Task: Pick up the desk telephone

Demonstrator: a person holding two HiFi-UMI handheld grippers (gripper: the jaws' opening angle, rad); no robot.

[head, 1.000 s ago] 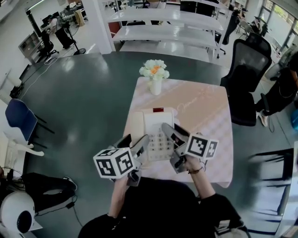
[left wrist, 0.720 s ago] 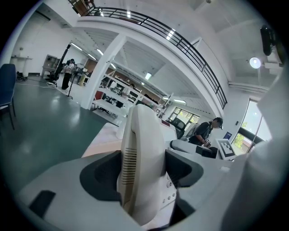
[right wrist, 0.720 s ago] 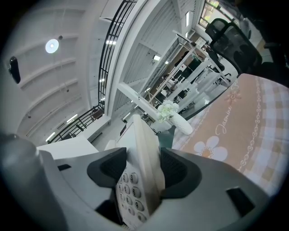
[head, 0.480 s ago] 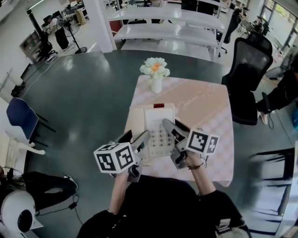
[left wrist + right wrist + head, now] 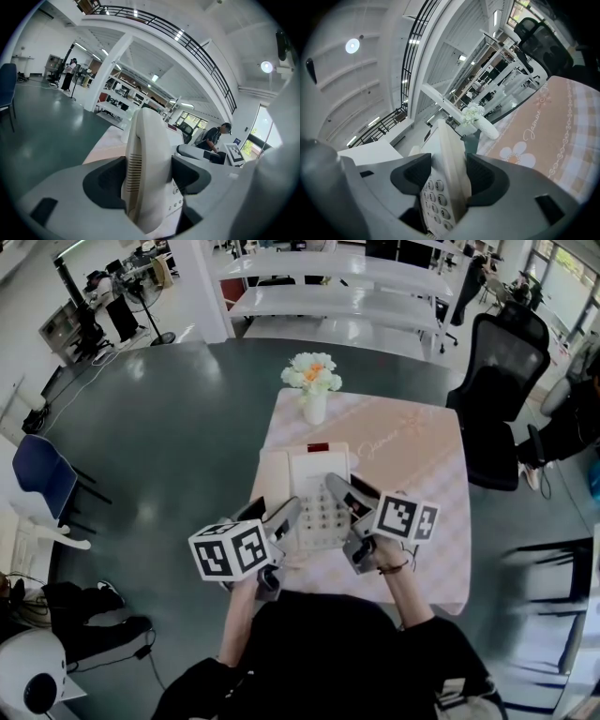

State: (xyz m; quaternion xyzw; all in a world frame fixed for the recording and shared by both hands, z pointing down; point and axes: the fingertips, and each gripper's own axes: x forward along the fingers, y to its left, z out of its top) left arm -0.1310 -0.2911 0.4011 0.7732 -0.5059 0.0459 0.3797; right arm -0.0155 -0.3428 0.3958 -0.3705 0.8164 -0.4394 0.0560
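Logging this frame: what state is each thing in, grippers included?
desk telephone: clamped on both sides; lifted or not, cannot tell.
handset: seated on its cradle.
left gripper: shut on the handset.
right gripper: shut on the desk telephone's right edge.
vase: upright on the table.

Telephone half-buried under the grippers

From the head view, the near end of the cream plastic desk telephone (image 5: 317, 472) is covered by the left gripper (image 5: 274, 517) and the right gripper (image 5: 349, 496). Its key figures are too small to read there, as is the small red patch (image 5: 318, 447) at its far end. In the left gripper view the pale handset (image 5: 147, 159) hides most of the body behind it. In the right gripper view the white-buttoned keypad (image 5: 436, 193) runs out of sight behind the jaw housing. The person's torso hides the near edge of the pink patterned tablecloth (image 5: 412, 474).
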